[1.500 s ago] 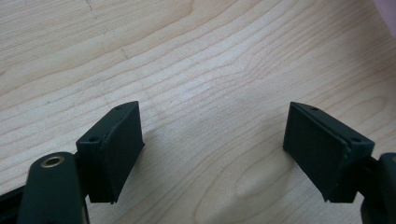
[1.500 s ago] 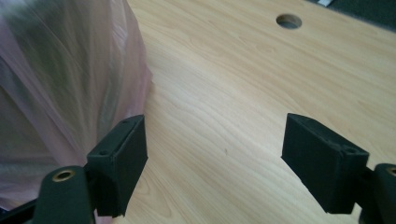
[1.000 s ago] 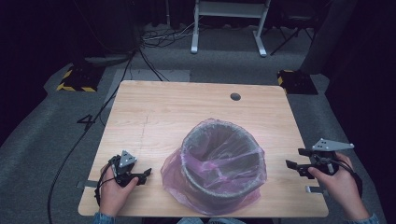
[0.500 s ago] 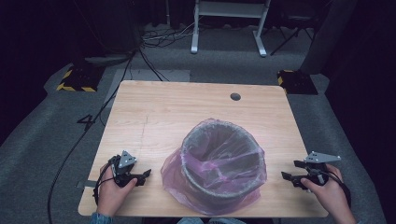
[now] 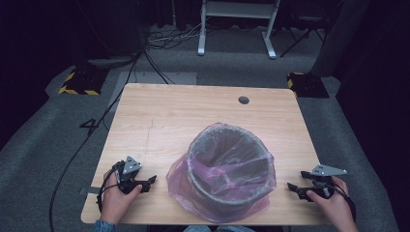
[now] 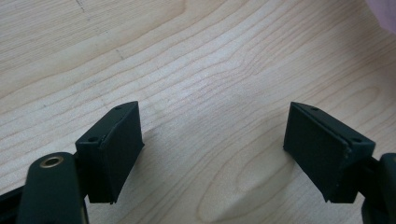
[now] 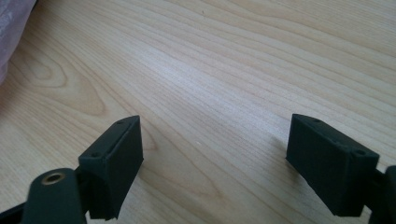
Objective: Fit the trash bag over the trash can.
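Grey bin (image 5: pixel 227 166) lined with a pink bag (image 5: pixel 181 181) stands upright near the table's (image 5: pixel 169 116) front edge. Left gripper (image 5: pixel 145 182) and right gripper (image 5: pixel 296 187) rest on the wood either side of it, jaws spread wide, holding nothing.

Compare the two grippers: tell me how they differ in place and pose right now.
The left gripper sits at the table's near left corner; the right gripper sits at its near right edge. The left one points right toward the bin; the right one points left toward it. The left one lies closer to the pink bag than the right one. Both are open, hold nothing and are low over bare wood.
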